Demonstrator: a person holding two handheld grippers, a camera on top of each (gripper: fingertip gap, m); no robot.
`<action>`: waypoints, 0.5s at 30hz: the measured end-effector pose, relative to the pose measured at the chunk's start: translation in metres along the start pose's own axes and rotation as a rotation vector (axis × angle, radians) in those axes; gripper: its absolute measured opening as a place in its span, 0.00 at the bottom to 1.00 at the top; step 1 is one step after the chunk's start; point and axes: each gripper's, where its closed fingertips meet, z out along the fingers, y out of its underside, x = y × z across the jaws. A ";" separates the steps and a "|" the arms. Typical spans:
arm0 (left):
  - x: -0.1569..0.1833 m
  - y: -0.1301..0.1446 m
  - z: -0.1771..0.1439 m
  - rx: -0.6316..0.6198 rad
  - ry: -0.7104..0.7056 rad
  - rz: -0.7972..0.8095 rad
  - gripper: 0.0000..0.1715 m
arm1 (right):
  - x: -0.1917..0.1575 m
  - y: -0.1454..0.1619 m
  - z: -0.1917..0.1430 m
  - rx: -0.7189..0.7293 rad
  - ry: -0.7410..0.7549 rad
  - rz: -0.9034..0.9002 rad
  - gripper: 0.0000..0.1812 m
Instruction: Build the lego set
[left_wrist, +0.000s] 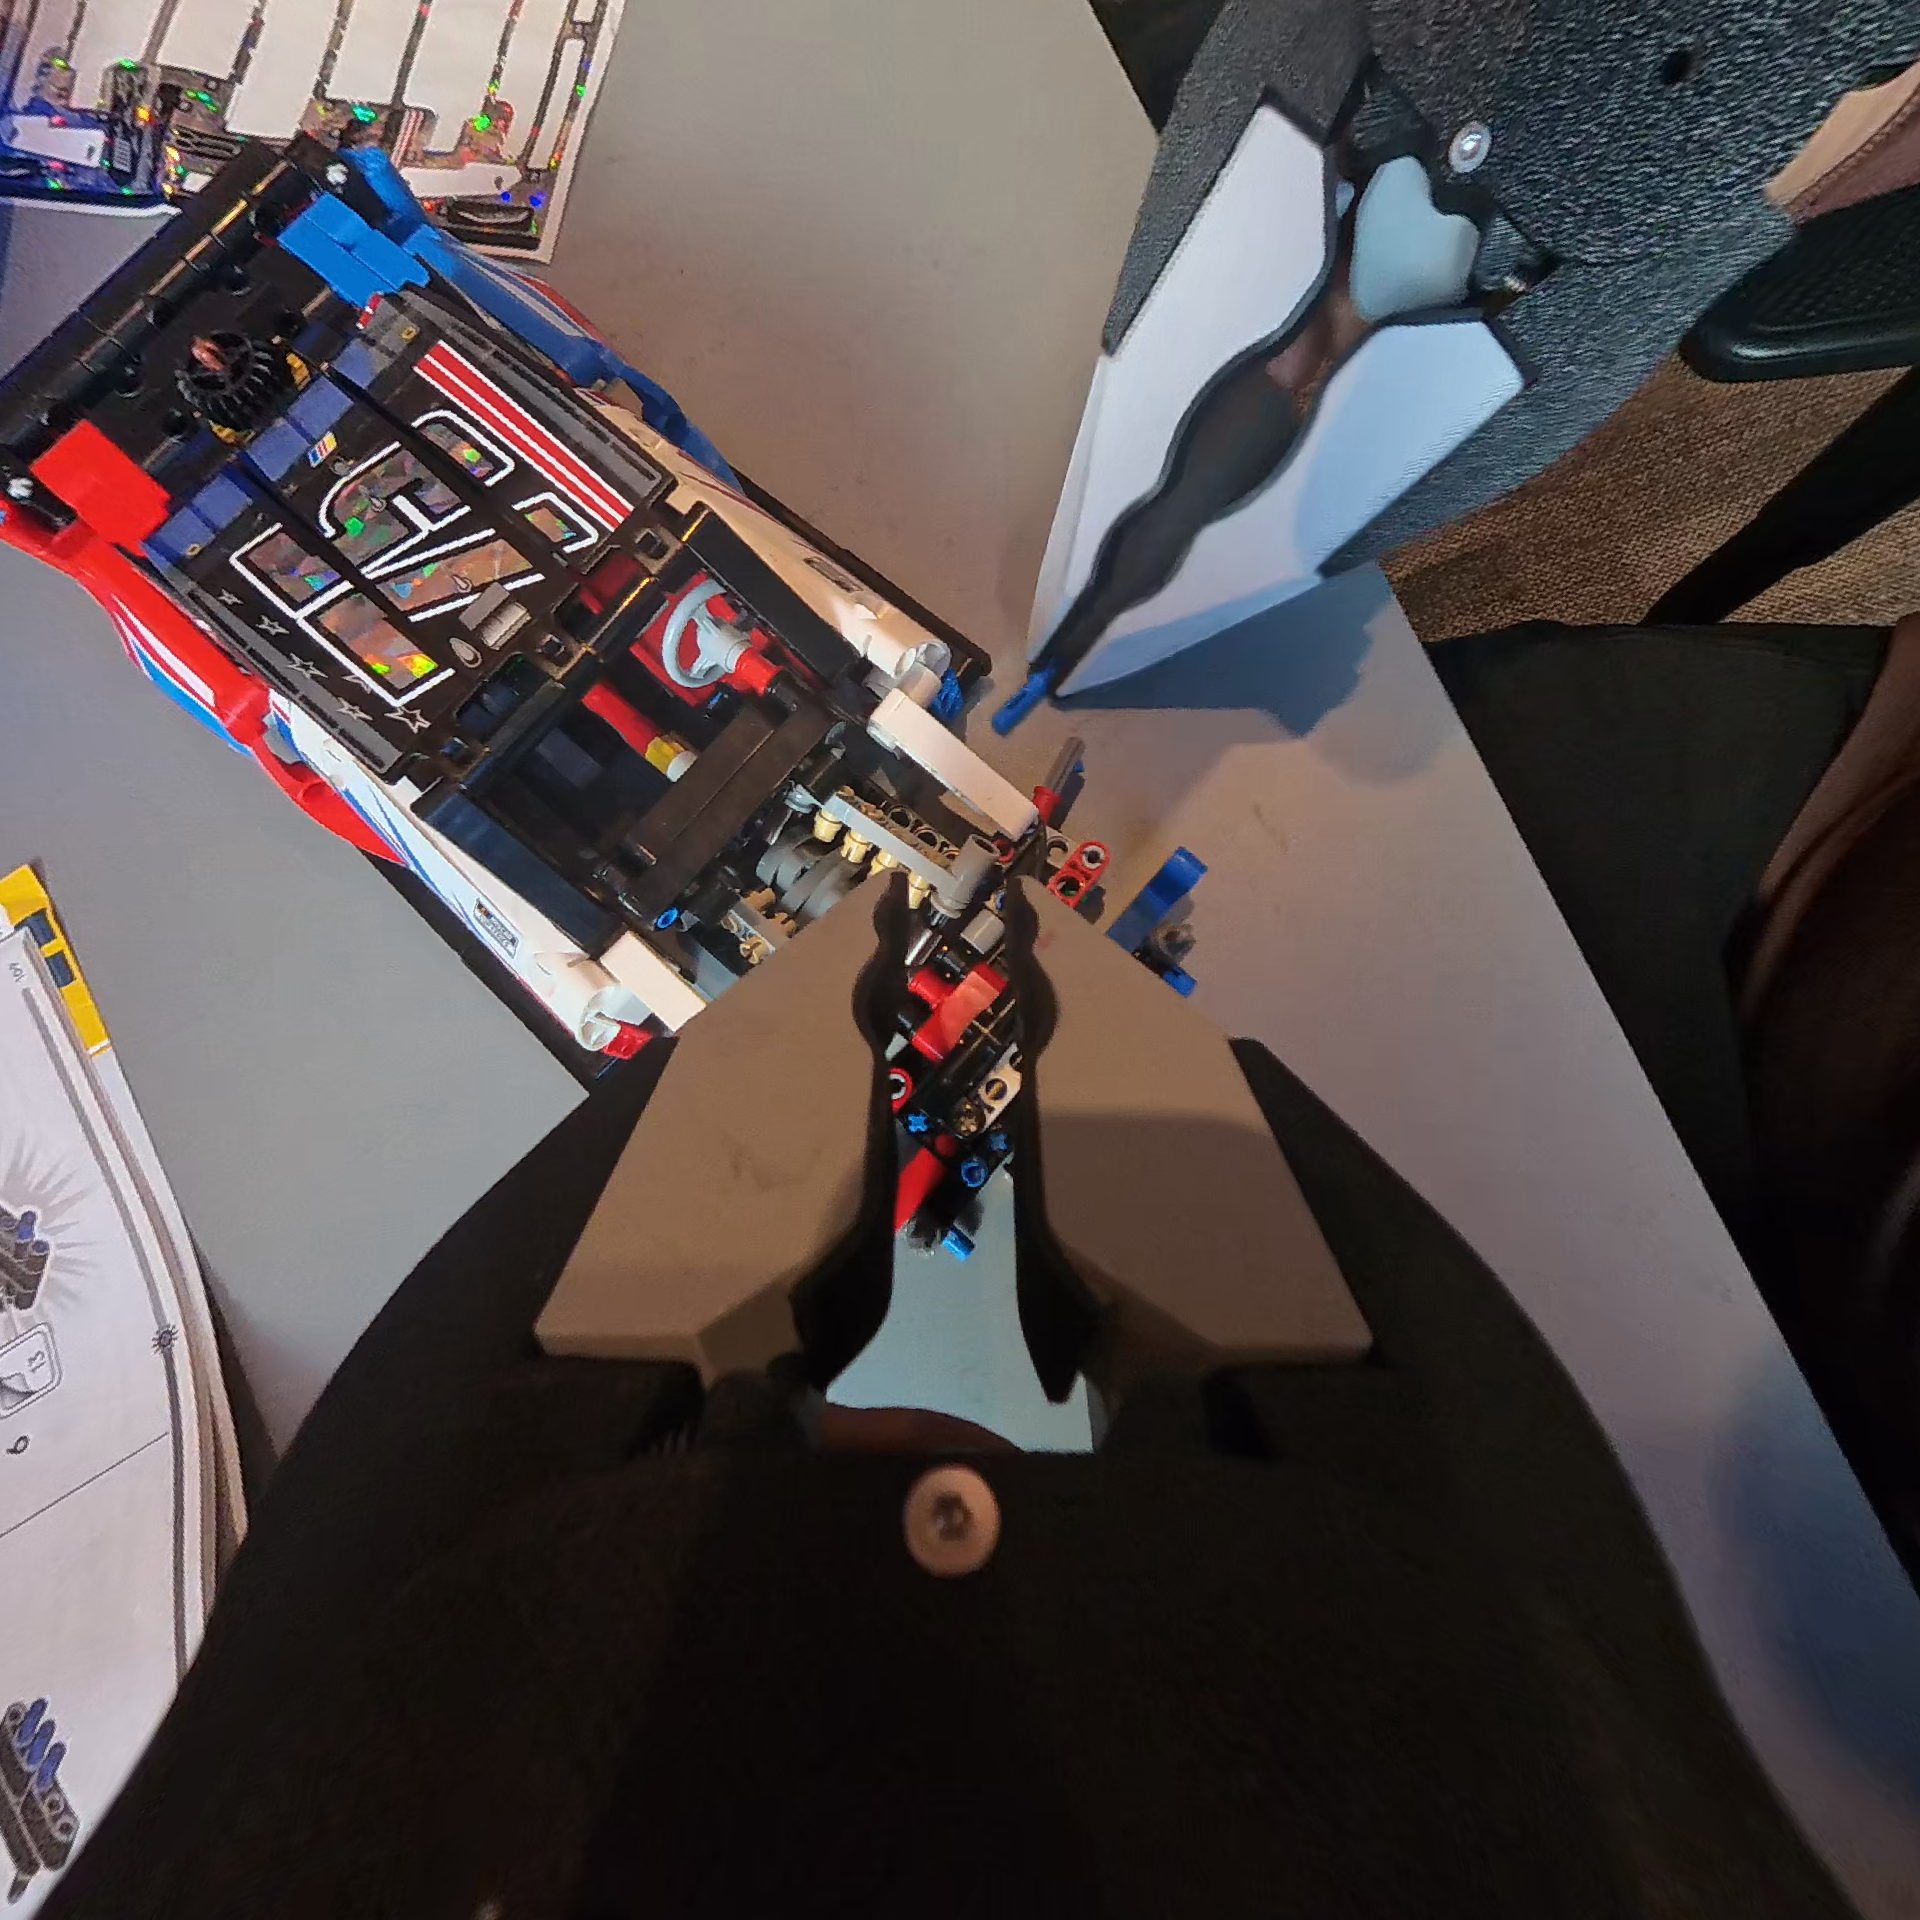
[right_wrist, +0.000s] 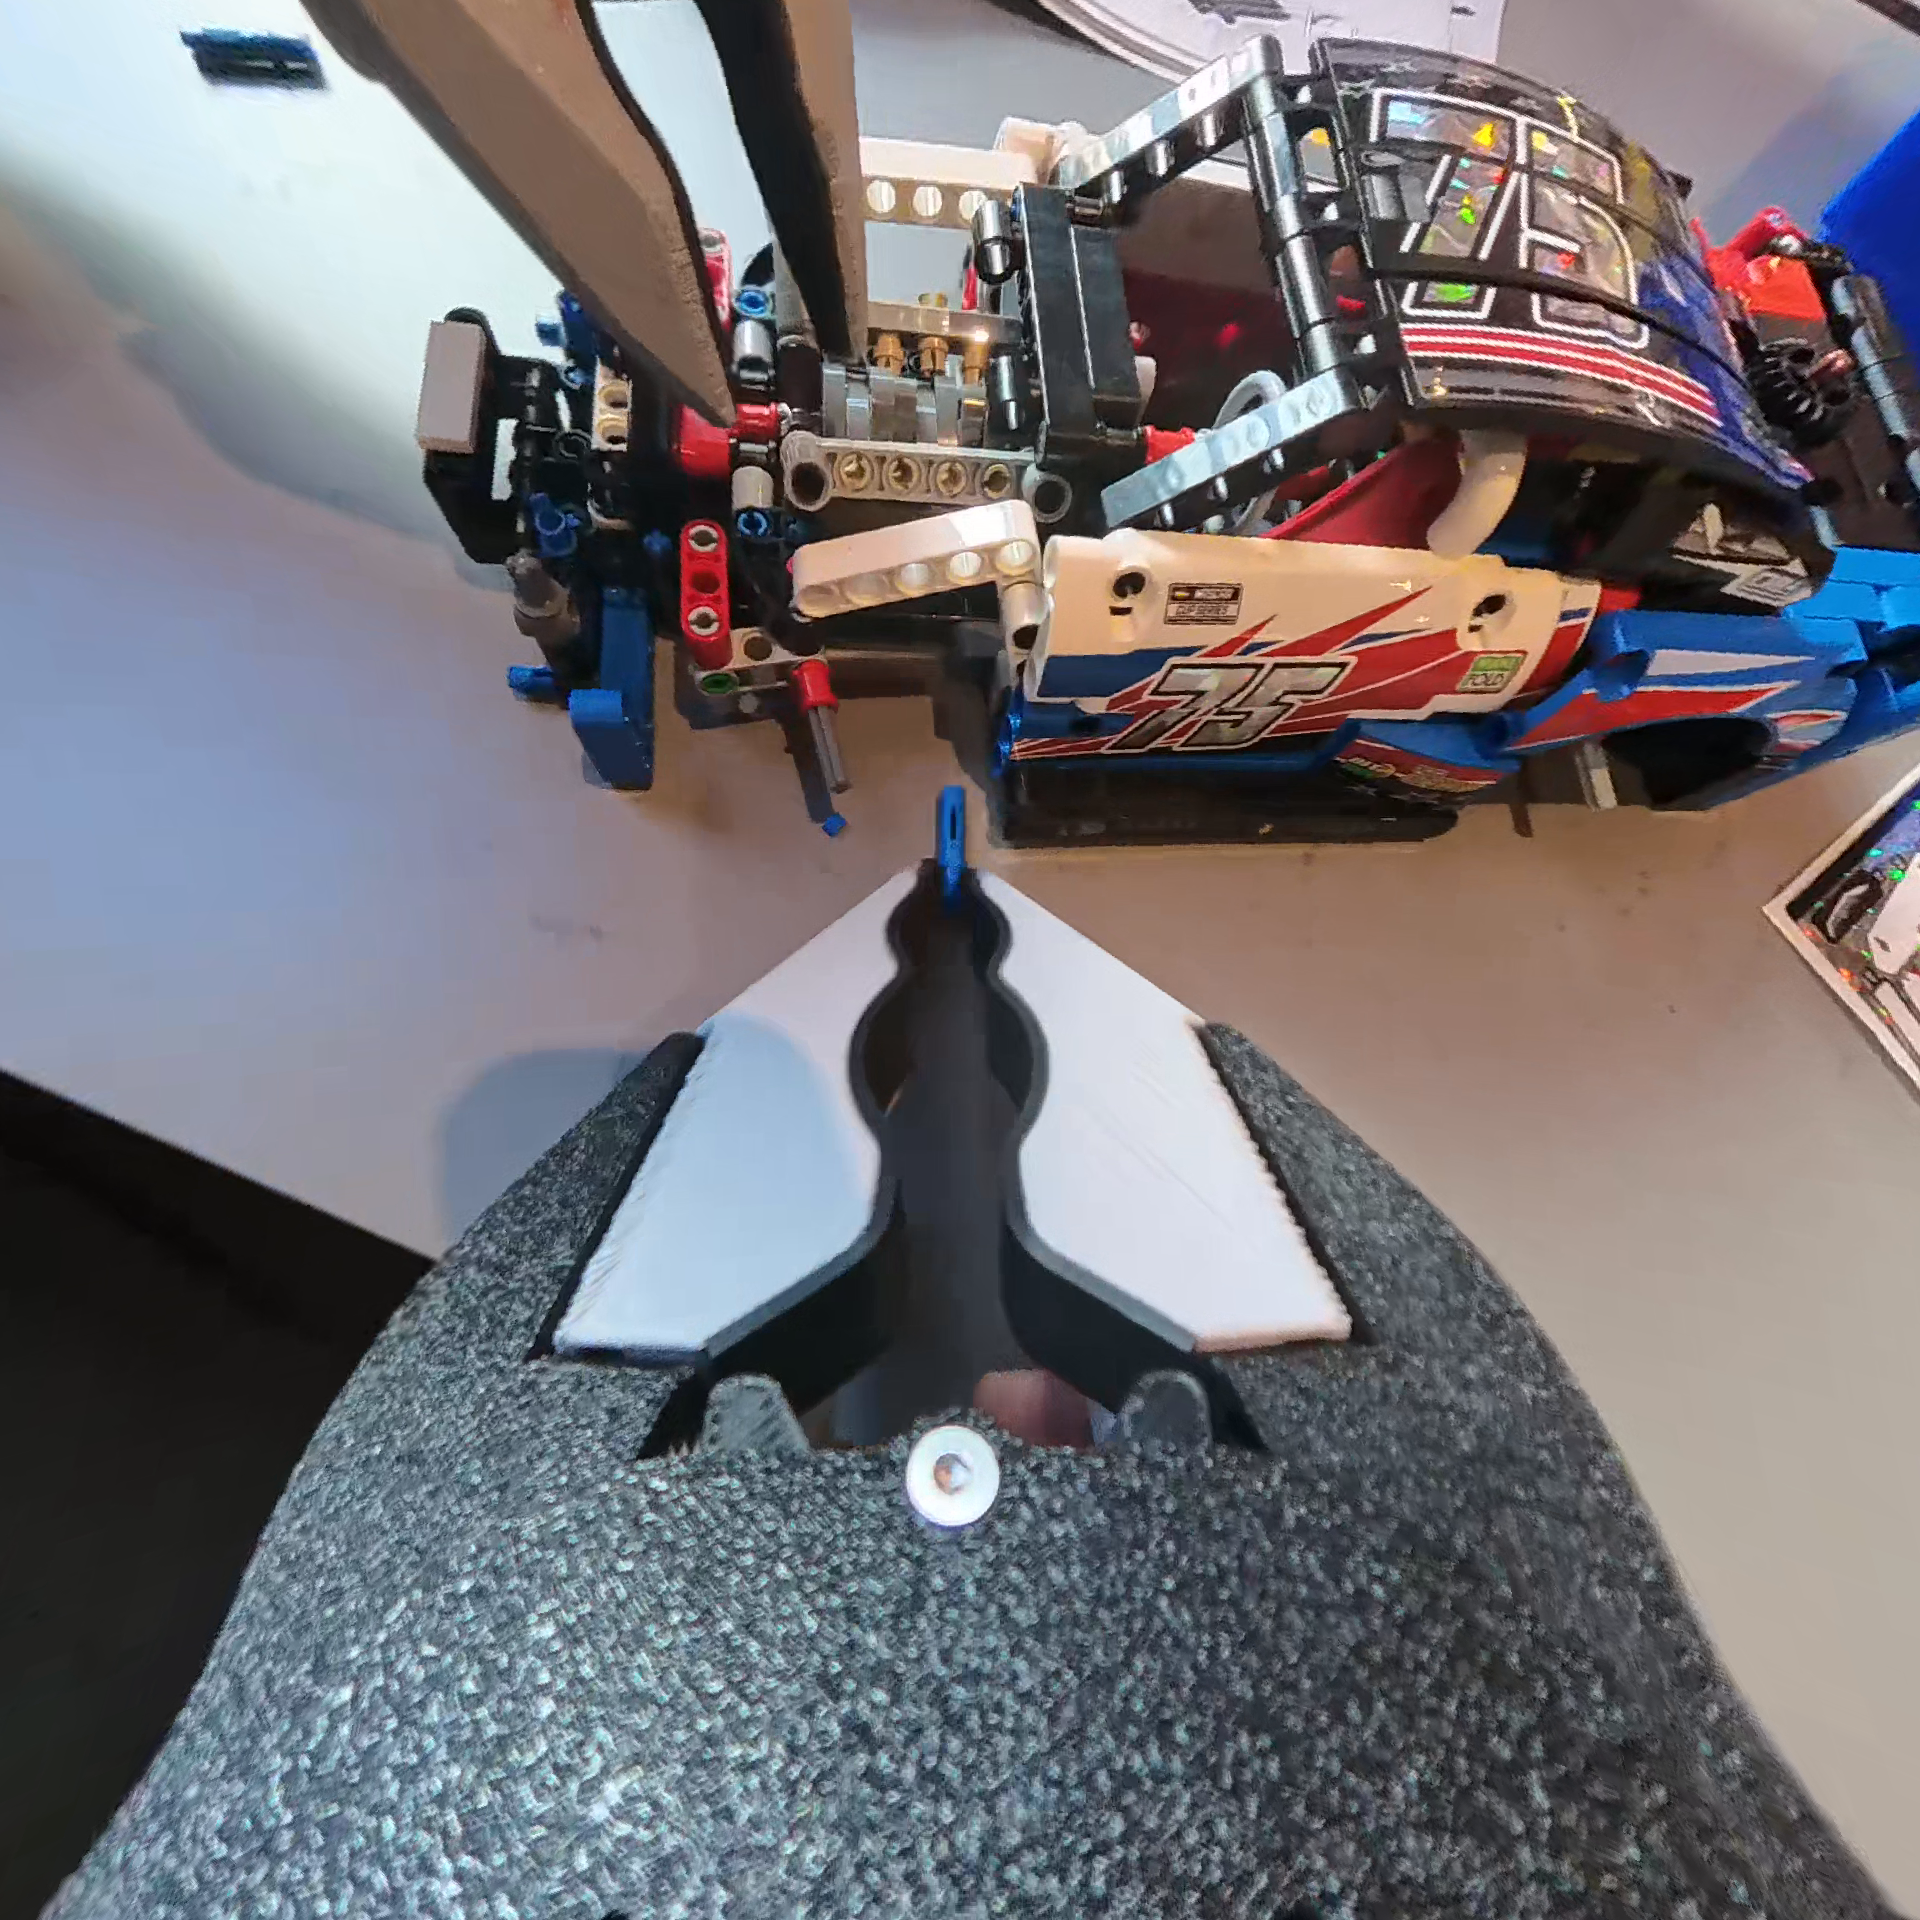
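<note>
Right, the lego car (left_wrist: 447, 582) lies on the grey bench (left_wrist: 852, 260), roof and numbered side panel on show, its unfinished front end all bare black, grey and red beams. The left gripper (left_wrist: 951, 914) has its grey fingers (left_wrist: 748, 1132) drawn narrow around that open front frame; red and black parts sit in the slot between them, so it looks clamped on the chassis. From the right wrist view the same grey fingers (right_wrist: 623, 260) come down from above into the engine area, just beside the row of tan pins.

Over to the right gripper (right_wrist: 948, 883): its white fingers (right_wrist: 790, 1132) are pressed almost together, pinching a small blue pin (right_wrist: 950, 831) right at the tips. The pin juts out beyond the fingertips, pointing at the car's side, near the gap between the white side panel and the front frame but apart from both. In the left wrist view that blue pin (left_wrist: 1023, 707) hangs just beside the white beam at the car's nose, the right gripper (left_wrist: 1049, 675) tilted down toward the bench.

Beyond the left fingers, past the car's tail, lies a sticker sheet (left_wrist: 343, 94) with shiny patches. Off to the side of the left gripper, the instruction booklet (left_wrist: 73, 1299) lies open. A loose blue piece (left_wrist: 1158, 904) rests on the bench near the left fingertips.
</note>
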 end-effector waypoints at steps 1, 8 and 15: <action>0.000 0.001 0.000 -0.005 0.002 0.000 0.09 | 0.001 0.000 0.001 0.003 -0.005 0.014 0.03; 0.006 -0.004 0.001 0.010 0.005 0.047 0.09 | -0.003 -0.016 -0.020 0.130 -0.105 0.065 0.02; 0.038 -0.021 0.010 0.074 0.052 0.188 0.10 | -0.031 -0.045 -0.045 0.277 -0.306 0.057 0.02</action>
